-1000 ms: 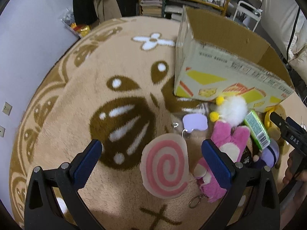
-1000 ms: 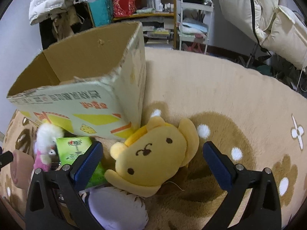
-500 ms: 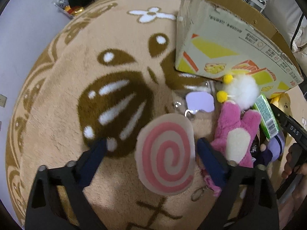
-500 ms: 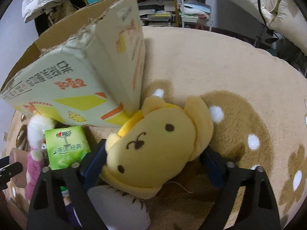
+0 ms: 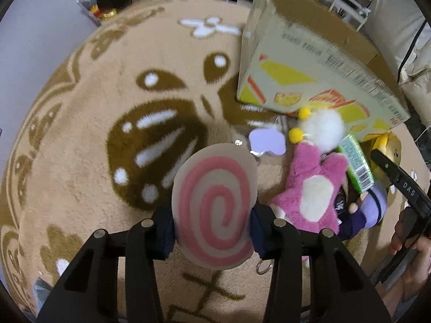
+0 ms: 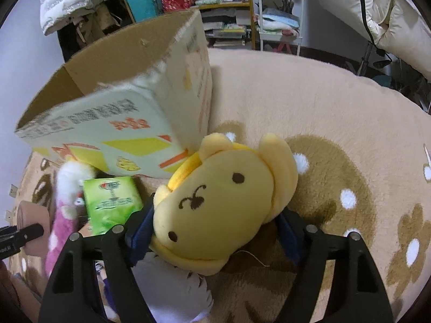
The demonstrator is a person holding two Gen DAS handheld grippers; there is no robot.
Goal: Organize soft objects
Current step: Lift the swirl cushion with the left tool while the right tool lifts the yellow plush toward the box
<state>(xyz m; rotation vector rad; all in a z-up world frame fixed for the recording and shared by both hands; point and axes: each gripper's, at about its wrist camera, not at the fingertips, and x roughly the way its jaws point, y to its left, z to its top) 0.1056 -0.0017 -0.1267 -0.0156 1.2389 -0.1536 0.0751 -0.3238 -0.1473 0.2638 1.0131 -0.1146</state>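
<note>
Only rightward: yellow plush clamped.

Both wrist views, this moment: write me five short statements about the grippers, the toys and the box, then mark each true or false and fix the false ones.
1. The left gripper is shut on the pink spiral plush. True.
2. The right gripper is open with nothing between its fingers. False: it is shut on the yellow bear plush.
3. The cardboard box is open at the top. True.
4. The green packet lies inside the box. False: it lies on the rug in front of the box.
5. The pink bunny plush is held by the left gripper. False: it lies on the rug to the right of that gripper, ungripped.
</note>
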